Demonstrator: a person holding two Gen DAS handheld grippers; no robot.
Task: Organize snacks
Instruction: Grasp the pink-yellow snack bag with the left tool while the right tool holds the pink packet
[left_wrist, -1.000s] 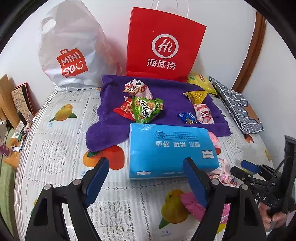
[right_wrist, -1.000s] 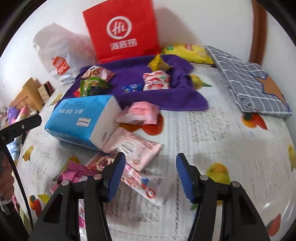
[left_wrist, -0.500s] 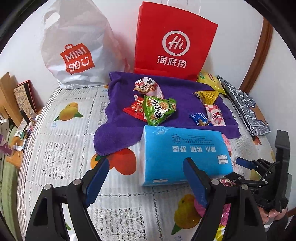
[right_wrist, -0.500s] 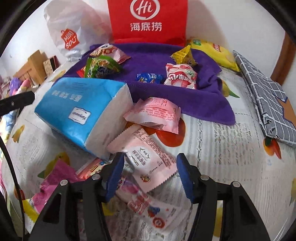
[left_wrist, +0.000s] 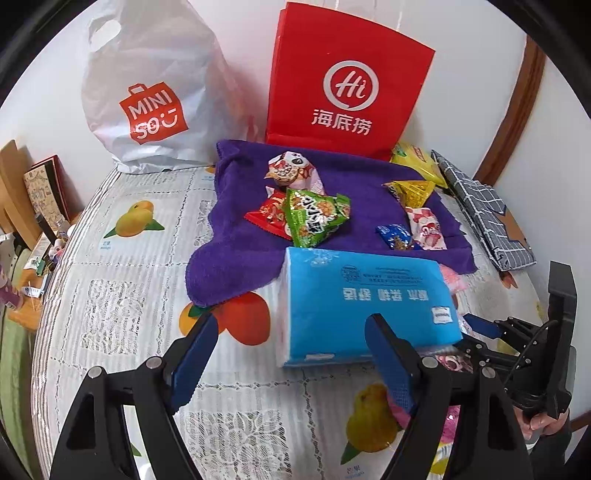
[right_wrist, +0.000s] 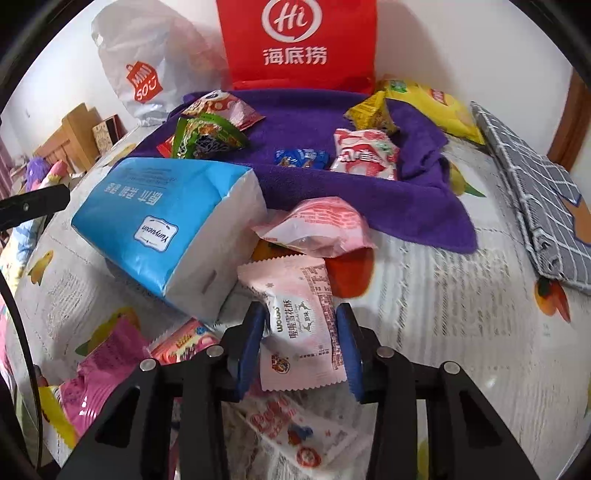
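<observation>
My right hand-held gripper is closing on a pale pink snack packet, which sits between the two blue pads; the pads touch its edges on both sides. The packet lies tilted, its far end resting near the white end of a blue tissue pack. Just beyond it lies a second pink packet, at the edge of the purple towel. Below my right gripper I see more wrappers on the surface: a magenta one to the left and a clear one with red print underneath.

My left hand-held gripper hangs with its pads wide apart and nothing between them, above the fruit-patterned cloth and just before the tissue pack. In this view the right gripper shows at the right edge, low beside the tissue pack.

On the towel lie sorted snacks: a green packet over a red one, a panda-print packet behind, and to the right a yellow one, a small blue one and a red-and-white one. A red paper bag and a white plastic bag stand against the wall.
</observation>
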